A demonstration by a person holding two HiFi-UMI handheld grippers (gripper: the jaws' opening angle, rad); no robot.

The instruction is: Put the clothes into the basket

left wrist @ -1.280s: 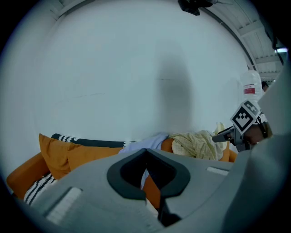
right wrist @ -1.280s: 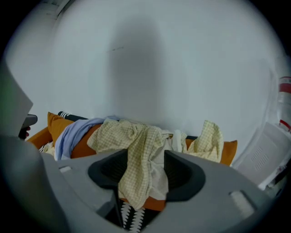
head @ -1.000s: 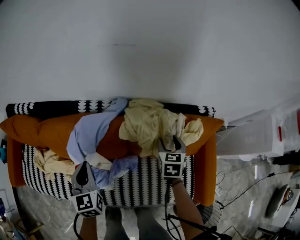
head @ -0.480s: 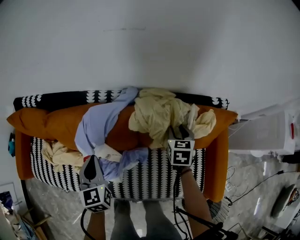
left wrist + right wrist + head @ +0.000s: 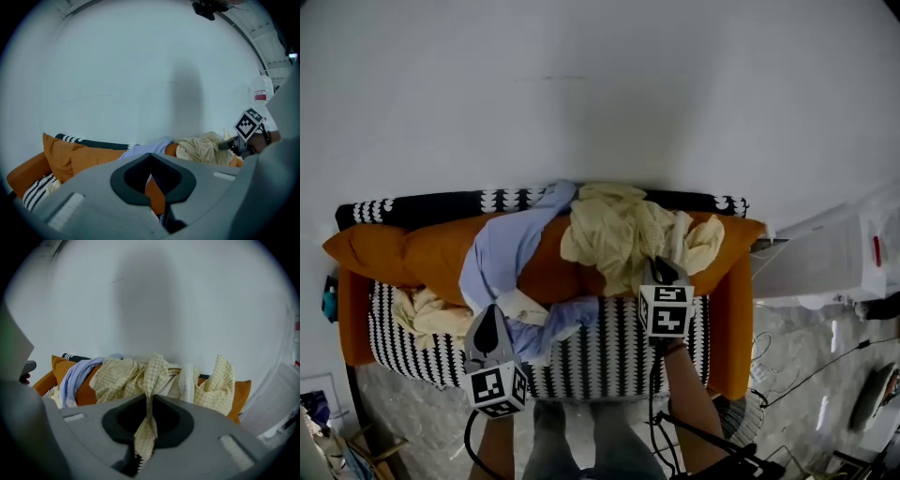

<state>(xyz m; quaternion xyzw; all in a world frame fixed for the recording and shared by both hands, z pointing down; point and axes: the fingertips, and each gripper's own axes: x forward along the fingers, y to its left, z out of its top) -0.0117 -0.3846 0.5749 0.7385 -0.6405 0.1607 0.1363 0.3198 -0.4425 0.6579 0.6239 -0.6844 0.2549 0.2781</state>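
Observation:
A yellow checked garment (image 5: 614, 234) lies heaped on the orange sofa back. My right gripper (image 5: 661, 267) is at its lower edge. In the right gripper view its jaws are closing, and a strip of the yellow checked garment (image 5: 126, 376) runs between them, pinched at the right gripper (image 5: 150, 397). A light blue garment (image 5: 502, 253) drapes from the backrest down onto the striped seat. My left gripper (image 5: 490, 314) hovers over its lower end. In the left gripper view the left gripper (image 5: 150, 157) has its tips together, and I see no cloth clearly in them. No basket is in view.
A cream garment (image 5: 427, 314) lies on the seat's left end. The sofa (image 5: 609, 356) has a black-and-white seat, orange arms and a long orange cushion (image 5: 384, 253). A white appliance (image 5: 825, 262) stands at the right, with cables (image 5: 769, 375) on the floor. A wall is behind.
My right gripper stays at the yellow garment's lower edge, and that fabric now sits bunched at its tips. The left gripper has hardly moved. The head view has shifted slightly.

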